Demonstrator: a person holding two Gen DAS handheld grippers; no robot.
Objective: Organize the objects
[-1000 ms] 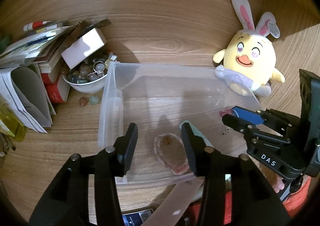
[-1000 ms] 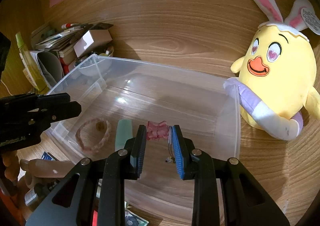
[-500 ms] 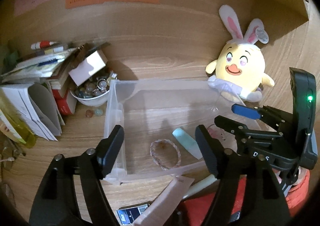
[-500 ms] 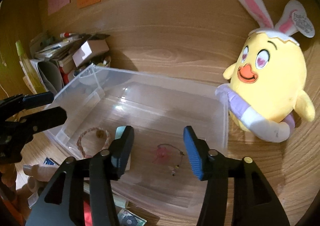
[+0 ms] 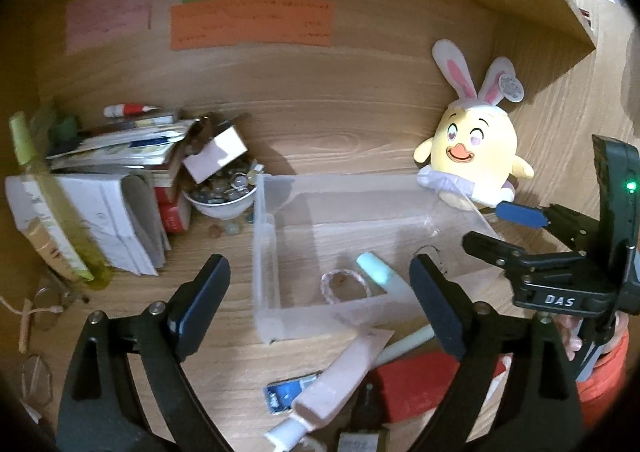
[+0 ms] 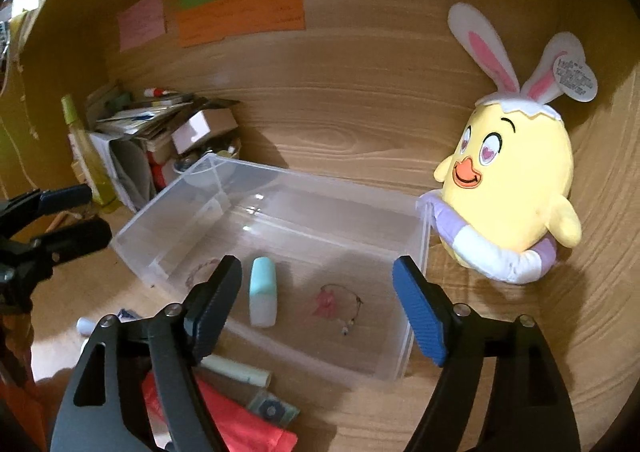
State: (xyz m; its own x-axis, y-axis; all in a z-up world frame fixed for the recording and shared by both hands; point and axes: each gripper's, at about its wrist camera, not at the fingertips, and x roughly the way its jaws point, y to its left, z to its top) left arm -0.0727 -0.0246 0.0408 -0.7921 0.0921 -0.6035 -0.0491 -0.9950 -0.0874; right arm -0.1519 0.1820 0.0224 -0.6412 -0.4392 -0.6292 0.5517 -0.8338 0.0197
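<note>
Bin (image 6: 224,187): clear plastic, rectangular, open-topped.

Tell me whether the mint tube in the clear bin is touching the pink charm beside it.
Apart. In the right wrist view, bare bin floor shows between the mint tube and the pink charm inside the clear bin.

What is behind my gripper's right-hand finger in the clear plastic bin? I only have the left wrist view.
Observer: A small pink trinket on a thin dark wire loop. It lies on the floor of the clear plastic bin, to the right of the mint-green tube.
Operator: Is it touching that tube?
Observer: No, they lie apart, with bare bin floor between them. The tube lies flat with its cap end pointing towards the far wall.
</note>
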